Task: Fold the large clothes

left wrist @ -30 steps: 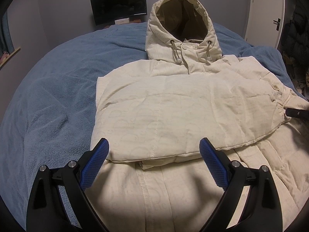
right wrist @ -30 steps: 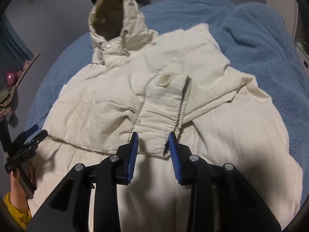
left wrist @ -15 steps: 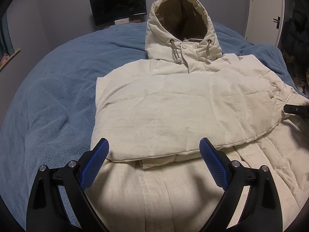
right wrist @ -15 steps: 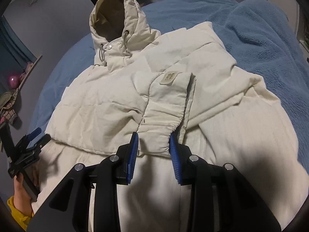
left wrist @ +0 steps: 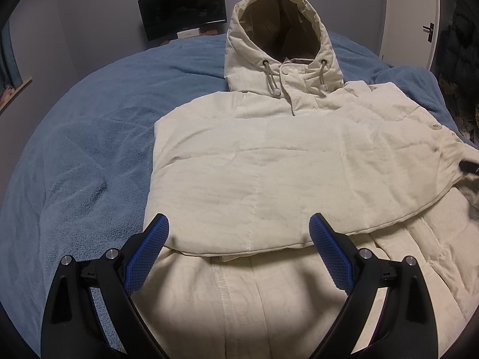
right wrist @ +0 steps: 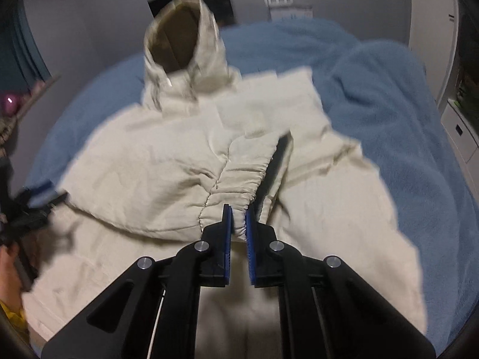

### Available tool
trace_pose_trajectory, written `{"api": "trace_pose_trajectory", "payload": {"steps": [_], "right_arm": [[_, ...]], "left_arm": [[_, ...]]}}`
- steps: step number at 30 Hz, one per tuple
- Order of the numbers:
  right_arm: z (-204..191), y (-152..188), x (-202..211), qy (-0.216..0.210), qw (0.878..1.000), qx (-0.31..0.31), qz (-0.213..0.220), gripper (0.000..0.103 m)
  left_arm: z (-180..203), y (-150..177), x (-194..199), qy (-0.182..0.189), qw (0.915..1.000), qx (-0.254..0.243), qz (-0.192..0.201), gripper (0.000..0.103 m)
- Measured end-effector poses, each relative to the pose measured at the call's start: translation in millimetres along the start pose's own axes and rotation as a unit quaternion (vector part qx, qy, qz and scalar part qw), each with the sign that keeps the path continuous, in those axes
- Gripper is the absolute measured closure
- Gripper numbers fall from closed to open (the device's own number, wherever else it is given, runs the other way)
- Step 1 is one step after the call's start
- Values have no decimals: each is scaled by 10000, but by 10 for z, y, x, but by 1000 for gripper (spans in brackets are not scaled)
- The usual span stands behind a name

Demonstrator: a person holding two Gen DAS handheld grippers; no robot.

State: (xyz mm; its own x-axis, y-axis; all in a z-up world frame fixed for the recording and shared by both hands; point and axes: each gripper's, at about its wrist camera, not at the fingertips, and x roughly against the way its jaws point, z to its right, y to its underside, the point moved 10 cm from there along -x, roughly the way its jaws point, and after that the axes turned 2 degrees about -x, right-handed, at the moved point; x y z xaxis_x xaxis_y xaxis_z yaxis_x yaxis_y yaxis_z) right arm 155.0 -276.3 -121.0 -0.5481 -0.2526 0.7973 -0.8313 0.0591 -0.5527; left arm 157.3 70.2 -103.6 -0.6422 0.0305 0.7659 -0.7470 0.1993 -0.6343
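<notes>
A cream hooded jacket (left wrist: 269,161) lies face up on the bed, hood at the far end, one sleeve folded across the chest. My left gripper (left wrist: 238,239) is open and empty, hovering over the jacket's lower front near its left edge. In the right wrist view the jacket (right wrist: 149,164) fills the middle. My right gripper (right wrist: 238,224) is shut on the elastic cuff (right wrist: 236,185) of the folded sleeve, at the jacket's right side. The right gripper's tip also shows in the left wrist view (left wrist: 468,166) at the far right.
A blue fleece blanket (left wrist: 83,155) covers the bed around the jacket and bunches up on the right (right wrist: 389,95). A dark monitor (left wrist: 182,9) stands behind the bed. A white door (left wrist: 410,15) is at the back right.
My right gripper has closed from open onto the sleeve cuff; its view is blurred by motion. The left gripper has stayed still and open.
</notes>
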Motion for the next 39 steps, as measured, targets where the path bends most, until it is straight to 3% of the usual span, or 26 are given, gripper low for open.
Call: {"api": "trace_pose_trajectory", "payload": {"steps": [5,10,13,16,23,27,31,39], "right_arm": [[43,55,-181,112,9993,-28,-345,89],[-56,-11,9,190,9996,226,8,50],[-51,-122,178,277,9988,281,281,44],[-60,-281,249,251,9986,385,253,36],[13,-774,377,150,9979,580,230,27],[87,-1083,370,72,9982,521,285,27],[57,-1339,271,-68,9983,482,324,27],[-357,-1843,-195,-199,9958,740,504,26]], "left_arm": [[12,4,7,-46,10000,-31,12,11],[13,4,-3,-34,10000,-15,-4,11],[11,0,6,-57,10000,-29,21,9],[24,-7,12,-143,9998,-104,-7,8],[129,-149,161,-178,9990,-378,161,8],[187,-240,180,-193,9976,-659,-68,8],[147,-590,287,-256,9947,-1000,-35,7],[-161,-1440,53,-173,9990,-125,383,7]]}}
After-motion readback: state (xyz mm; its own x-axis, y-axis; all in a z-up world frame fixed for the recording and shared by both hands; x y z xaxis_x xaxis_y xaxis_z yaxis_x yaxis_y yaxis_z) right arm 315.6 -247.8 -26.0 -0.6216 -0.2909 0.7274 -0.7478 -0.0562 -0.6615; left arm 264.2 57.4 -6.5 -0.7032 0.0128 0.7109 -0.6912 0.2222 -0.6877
